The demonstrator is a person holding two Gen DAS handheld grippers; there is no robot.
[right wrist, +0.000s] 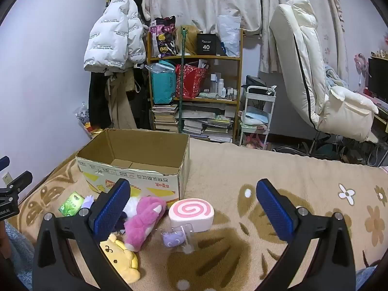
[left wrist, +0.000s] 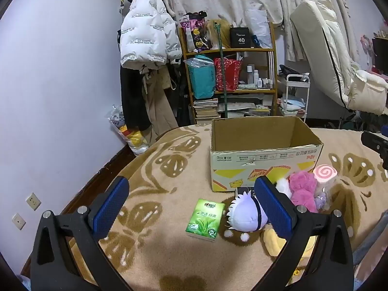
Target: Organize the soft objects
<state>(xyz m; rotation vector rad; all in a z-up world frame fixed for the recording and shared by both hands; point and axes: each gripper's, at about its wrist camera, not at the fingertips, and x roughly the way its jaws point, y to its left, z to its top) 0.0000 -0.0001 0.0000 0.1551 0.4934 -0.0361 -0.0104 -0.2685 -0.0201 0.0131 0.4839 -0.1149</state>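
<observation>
An open cardboard box [left wrist: 264, 155] [right wrist: 135, 169] stands on a beige patterned blanket [left wrist: 169, 194]. In front of it lie a green tissue pack [left wrist: 205, 218] [right wrist: 70, 203], a lilac-haired plush [left wrist: 245, 214], a pink plush [left wrist: 303, 189] [right wrist: 144, 220], a yellow plush [right wrist: 121, 259] [left wrist: 274, 242], a pink swirl roll cushion [right wrist: 191, 214] [left wrist: 325, 173] and a small purple toy in clear wrap [right wrist: 175, 238]. My left gripper [left wrist: 191, 208] hovers open over the tissue pack, empty. My right gripper [right wrist: 194, 208] hangs open above the swirl roll, touching nothing.
A wooden shelf [right wrist: 194, 82] full of bags, bottles and books stands behind the bed, with coats [left wrist: 145, 38] hung to its left. A white cart [right wrist: 257, 114] and a cream recliner chair [right wrist: 315, 84] are at the right. The other gripper's black body shows at frame edges.
</observation>
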